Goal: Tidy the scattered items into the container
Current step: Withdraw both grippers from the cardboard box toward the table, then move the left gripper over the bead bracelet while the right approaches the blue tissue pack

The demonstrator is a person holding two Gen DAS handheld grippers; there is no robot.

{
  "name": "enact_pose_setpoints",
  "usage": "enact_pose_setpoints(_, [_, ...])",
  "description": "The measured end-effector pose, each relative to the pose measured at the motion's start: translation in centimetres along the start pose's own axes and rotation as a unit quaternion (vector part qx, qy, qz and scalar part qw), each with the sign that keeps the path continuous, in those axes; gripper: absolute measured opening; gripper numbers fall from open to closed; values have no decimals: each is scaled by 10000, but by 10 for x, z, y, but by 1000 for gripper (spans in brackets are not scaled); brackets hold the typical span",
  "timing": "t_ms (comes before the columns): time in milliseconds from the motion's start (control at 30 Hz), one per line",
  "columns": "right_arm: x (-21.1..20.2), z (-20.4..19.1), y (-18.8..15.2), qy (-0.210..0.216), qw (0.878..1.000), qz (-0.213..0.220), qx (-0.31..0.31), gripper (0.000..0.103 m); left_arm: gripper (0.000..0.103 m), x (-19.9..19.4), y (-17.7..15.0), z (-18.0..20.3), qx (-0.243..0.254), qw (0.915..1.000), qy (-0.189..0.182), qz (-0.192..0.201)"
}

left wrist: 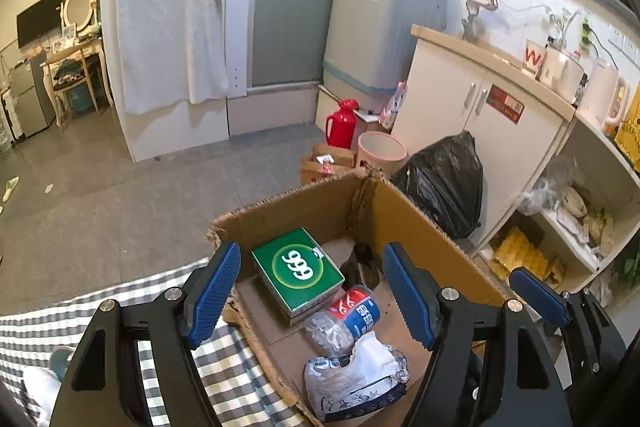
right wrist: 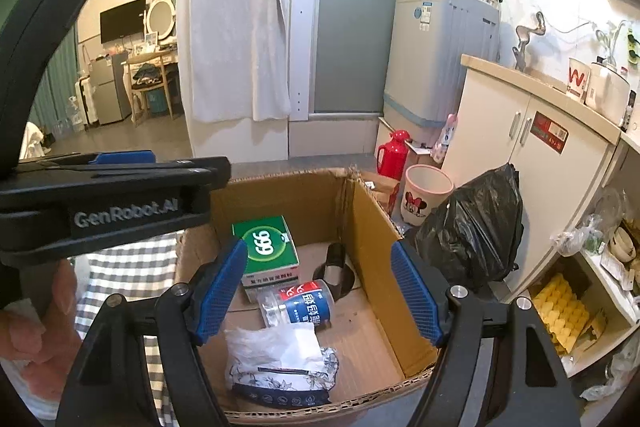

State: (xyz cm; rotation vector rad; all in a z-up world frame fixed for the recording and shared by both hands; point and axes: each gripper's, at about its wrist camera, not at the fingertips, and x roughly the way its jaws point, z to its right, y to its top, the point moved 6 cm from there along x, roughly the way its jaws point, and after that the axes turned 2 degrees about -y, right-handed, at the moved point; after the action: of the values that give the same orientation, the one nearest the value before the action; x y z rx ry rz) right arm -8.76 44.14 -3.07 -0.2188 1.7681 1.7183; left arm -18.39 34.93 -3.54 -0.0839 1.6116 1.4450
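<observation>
An open cardboard box stands on a chequered cloth. Inside lie a green "999" medicine box, a clear jar with a red and blue label, a white and blue tissue pack and a black tape roll. My left gripper is open and empty above the box's left side. My right gripper is open and empty above the box. The right gripper's finger shows in the left wrist view, and the left gripper's body shows at the left of the right wrist view.
A black rubbish bag, a pink bin and a red flask stand behind the box. A white cabinet and open shelves are at the right. The chequered cloth covers the surface at the left.
</observation>
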Motion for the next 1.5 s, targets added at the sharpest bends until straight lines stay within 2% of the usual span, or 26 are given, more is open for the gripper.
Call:
enact_pose_setpoints(333, [-26,-8,20,-42,9992,387,26,78,77,-47,14,-10,-21,9990,29,454])
enact_pose_setpoints(467, [-41,-9,29,-73,9983,582,45,78,77,-69,19,-15,34,9974,167,704])
enact_pose_setpoints(833, [-82,-13,50,3,9942,1075,91,94,79,-129,20,-42,149,9919,471,1171])
enact_pose_setpoints(867, [-85,-15,51,5,9938,1107,88,95,80,-136,19,-46,150,9908,521,1240])
enact_pose_setpoints(967, [-91,-19,55,30,9928,1191,92,98,92,-151,18,-55,157,9870,700,1439])
enact_pose_setpoints(1067, [-96,-22,58,44,9922,1239,101,103,93,-166,14,-64,131,9833,848,1607])
enact_pose_setpoints(1133, [-99,-25,59,91,9918,1266,124,103,96,-173,11,-70,116,9824,890,1635])
enact_pose_setpoints(1200, [-101,-28,58,167,9919,1250,159,103,103,-180,7,-75,86,9818,938,1646])
enact_pose_setpoints(1500, [-99,-55,46,474,9929,1090,64,103,103,-199,-17,-112,-324,9807,1120,1569])
